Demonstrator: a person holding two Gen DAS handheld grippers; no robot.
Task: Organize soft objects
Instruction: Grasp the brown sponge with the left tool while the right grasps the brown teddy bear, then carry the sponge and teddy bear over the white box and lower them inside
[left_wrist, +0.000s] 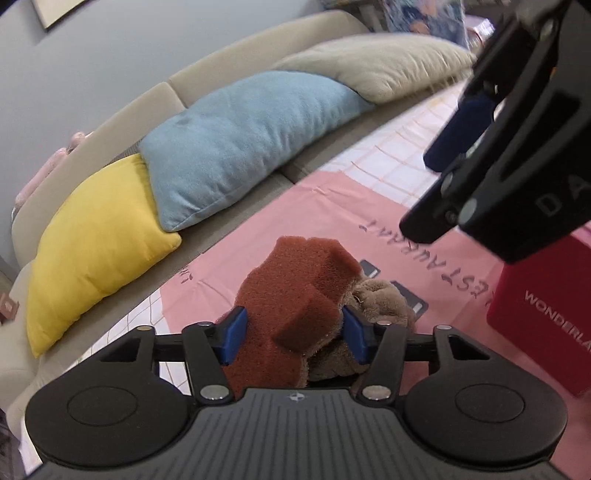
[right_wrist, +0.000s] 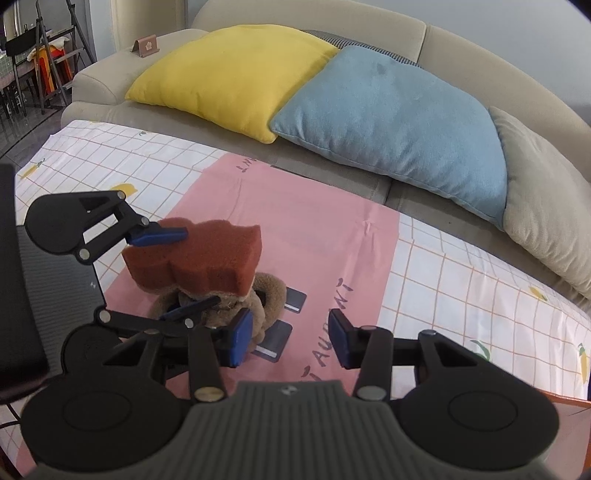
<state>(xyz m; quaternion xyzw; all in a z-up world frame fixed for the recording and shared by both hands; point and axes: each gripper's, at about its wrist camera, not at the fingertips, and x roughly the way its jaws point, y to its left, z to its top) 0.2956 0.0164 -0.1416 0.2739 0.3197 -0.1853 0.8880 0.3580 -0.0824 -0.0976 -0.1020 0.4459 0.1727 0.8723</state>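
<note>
A rust-brown sponge (left_wrist: 295, 291) with a notched outline is clamped between the blue pads of my left gripper (left_wrist: 295, 328), held above the pink mat (left_wrist: 325, 206). A brown plush ring (left_wrist: 380, 299) lies on the mat just under and right of it. In the right wrist view the sponge (right_wrist: 195, 258) sits in the left gripper (right_wrist: 173, 269), over the plush ring (right_wrist: 273, 295). My right gripper (right_wrist: 291, 338) is open and empty, right of the plush ring, above the mat (right_wrist: 317, 251). It also shows at the upper right of the left wrist view (left_wrist: 439, 188).
A beige sofa (right_wrist: 406, 40) runs behind the table with a yellow cushion (right_wrist: 229, 74), a blue cushion (right_wrist: 391, 118) and a beige cushion (right_wrist: 546, 206). A checked tablecloth (right_wrist: 461, 288) covers the table. A red box (left_wrist: 546, 314) stands at right. Chairs stand at far left.
</note>
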